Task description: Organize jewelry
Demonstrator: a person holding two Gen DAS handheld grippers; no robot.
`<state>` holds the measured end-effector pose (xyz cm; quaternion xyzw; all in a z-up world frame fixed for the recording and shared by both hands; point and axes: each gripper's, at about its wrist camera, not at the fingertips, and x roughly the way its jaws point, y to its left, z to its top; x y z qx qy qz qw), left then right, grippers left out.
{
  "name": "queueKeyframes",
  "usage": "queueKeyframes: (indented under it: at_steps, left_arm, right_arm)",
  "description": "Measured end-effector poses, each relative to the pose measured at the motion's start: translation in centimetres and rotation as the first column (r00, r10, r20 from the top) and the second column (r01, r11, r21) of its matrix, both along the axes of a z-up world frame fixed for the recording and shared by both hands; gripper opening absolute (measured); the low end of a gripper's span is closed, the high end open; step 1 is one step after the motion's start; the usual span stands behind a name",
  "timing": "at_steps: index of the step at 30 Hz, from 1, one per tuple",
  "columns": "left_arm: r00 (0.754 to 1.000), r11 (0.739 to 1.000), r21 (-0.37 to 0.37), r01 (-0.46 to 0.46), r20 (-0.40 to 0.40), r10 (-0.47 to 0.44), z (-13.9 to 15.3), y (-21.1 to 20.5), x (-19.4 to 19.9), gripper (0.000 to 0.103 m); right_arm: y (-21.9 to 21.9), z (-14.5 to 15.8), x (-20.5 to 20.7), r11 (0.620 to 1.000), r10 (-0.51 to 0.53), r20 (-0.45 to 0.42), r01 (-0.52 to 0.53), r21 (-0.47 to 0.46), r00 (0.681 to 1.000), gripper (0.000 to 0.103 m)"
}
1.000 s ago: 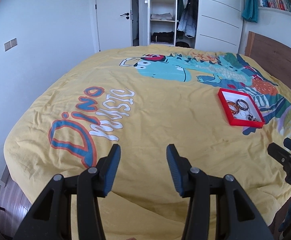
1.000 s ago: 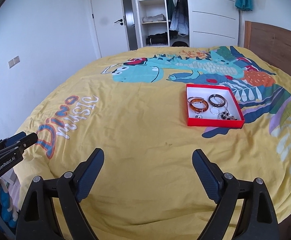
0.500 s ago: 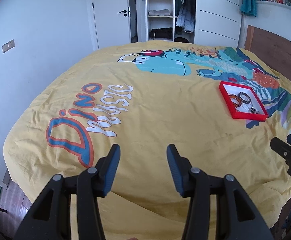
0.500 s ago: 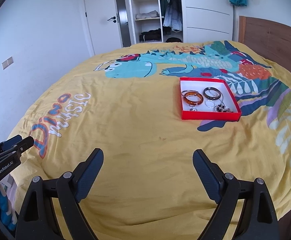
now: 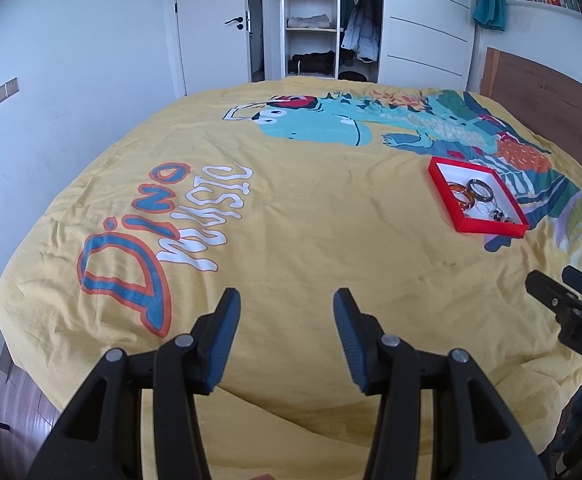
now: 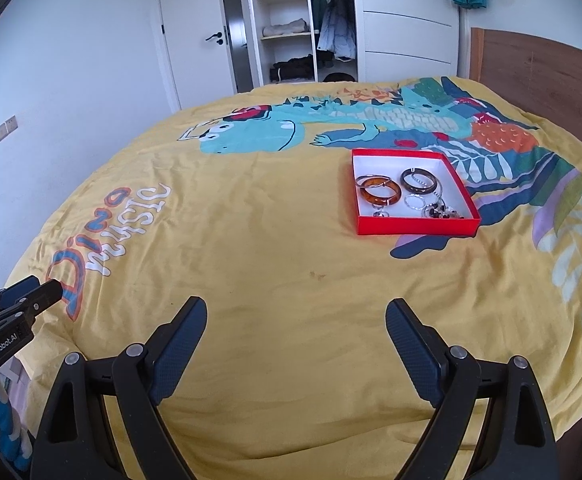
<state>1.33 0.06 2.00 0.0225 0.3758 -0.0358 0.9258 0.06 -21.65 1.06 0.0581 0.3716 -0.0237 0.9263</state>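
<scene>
While both tools are held over the near edge of a bed (image 6: 251,240) spread with a yellow dinosaur quilt, the left hand-held gripper (image 5: 287,336) is seen with jaws apart and nothing between them, and the right hand-held gripper (image 6: 295,344) is spread wider, equally empty. A red tray (image 6: 415,227) of jewelry is set well ahead toward the right, near a wooden headboard (image 6: 539,76); an amber bangle (image 6: 379,195) and a dark bangle (image 6: 419,182) are laid inside. Bare quilt is left between grippers and tray. An open wardrobe (image 6: 291,28) is seen beyond.
</scene>
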Motion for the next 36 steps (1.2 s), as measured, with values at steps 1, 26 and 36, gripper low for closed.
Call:
queueKeyframes:
  at_steps: [1, 26, 36]
  left_arm:
    - [1.000, 1.000, 0.005, -0.001, -0.001, 0.001, -0.1, 0.0, 0.0, 0.046]
    - [0.998, 1.000, 0.022, 0.018, -0.066, -0.016, -2.4, -0.5, 1.1, 0.047]
    - [0.996, 0.999, 0.019, 0.032, -0.081, -0.030, -3.1, -0.7, 1.3, 0.047]
  right_arm:
    - [0.1, -0.1, 0.1, 1.000, 0.000, -0.002, 0.000, -0.002, 1.000, 0.090]
    - [0.4, -2.4, 1.2, 1.000, 0.010, -0.058, -0.012, -0.022, 0.998, 0.096]
    - [0.1, -3.0, 1.4, 0.999, 0.005, -0.071, -0.007, -0.031, 0.997, 0.102]
